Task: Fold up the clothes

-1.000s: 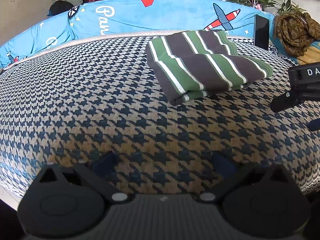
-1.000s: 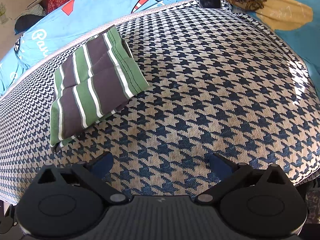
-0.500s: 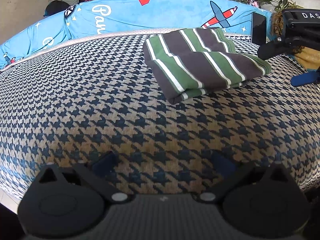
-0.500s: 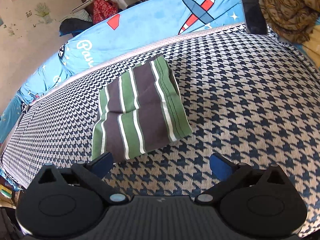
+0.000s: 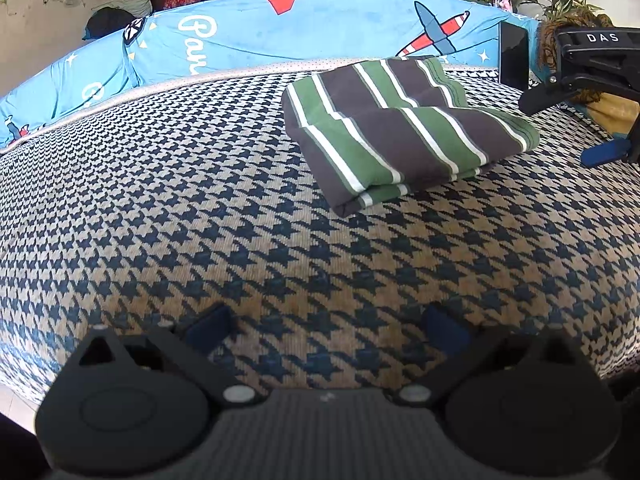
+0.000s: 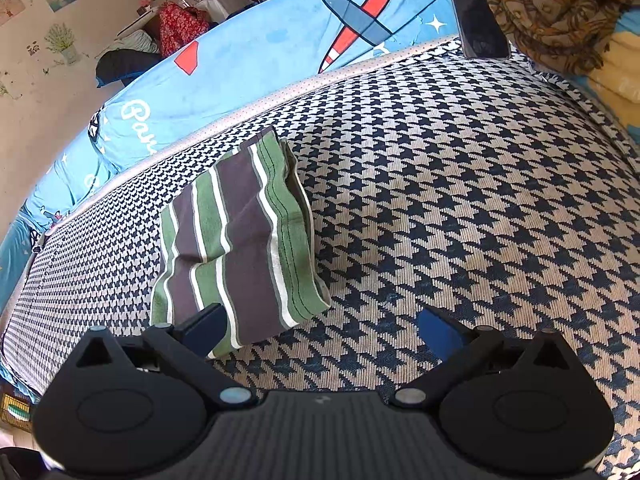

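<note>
The folded striped shirt (image 5: 404, 132) lies flat on the houndstooth bed (image 5: 200, 208), toward its far side near the blue airplane-print cover (image 5: 280, 36). The left gripper (image 5: 326, 326) hovers over bare bed, fingers spread and empty, with the shirt well ahead and to its right. The right gripper (image 6: 320, 330) is also released and empty; the shirt's near corner sits just beside its left fingertip (image 6: 204, 328). A dark phone (image 6: 478, 20) leans at the bed's far edge.
</note>
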A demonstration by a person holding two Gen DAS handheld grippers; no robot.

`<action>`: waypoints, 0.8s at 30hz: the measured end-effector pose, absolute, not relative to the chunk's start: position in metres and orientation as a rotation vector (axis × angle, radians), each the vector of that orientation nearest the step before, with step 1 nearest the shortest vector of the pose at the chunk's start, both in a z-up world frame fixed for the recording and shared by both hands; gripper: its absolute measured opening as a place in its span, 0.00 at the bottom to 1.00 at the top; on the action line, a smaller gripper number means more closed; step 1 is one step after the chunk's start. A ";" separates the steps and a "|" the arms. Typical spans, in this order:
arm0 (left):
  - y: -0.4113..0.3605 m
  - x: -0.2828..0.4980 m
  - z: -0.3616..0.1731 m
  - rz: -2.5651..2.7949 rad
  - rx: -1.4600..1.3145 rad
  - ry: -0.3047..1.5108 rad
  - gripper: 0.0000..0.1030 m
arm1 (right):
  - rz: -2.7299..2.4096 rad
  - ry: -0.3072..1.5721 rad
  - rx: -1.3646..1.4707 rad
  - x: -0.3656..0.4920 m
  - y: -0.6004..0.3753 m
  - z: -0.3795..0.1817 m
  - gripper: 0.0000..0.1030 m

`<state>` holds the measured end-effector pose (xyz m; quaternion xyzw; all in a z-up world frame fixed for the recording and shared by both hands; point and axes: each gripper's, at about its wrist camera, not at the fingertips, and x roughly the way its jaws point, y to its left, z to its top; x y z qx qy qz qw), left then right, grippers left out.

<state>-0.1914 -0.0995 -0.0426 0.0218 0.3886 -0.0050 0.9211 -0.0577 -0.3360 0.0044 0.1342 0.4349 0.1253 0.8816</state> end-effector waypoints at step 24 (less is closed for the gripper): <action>-0.050 -0.081 0.008 -0.180 -0.234 0.819 1.00 | 0.363 0.872 0.357 -0.056 -0.341 0.000 0.95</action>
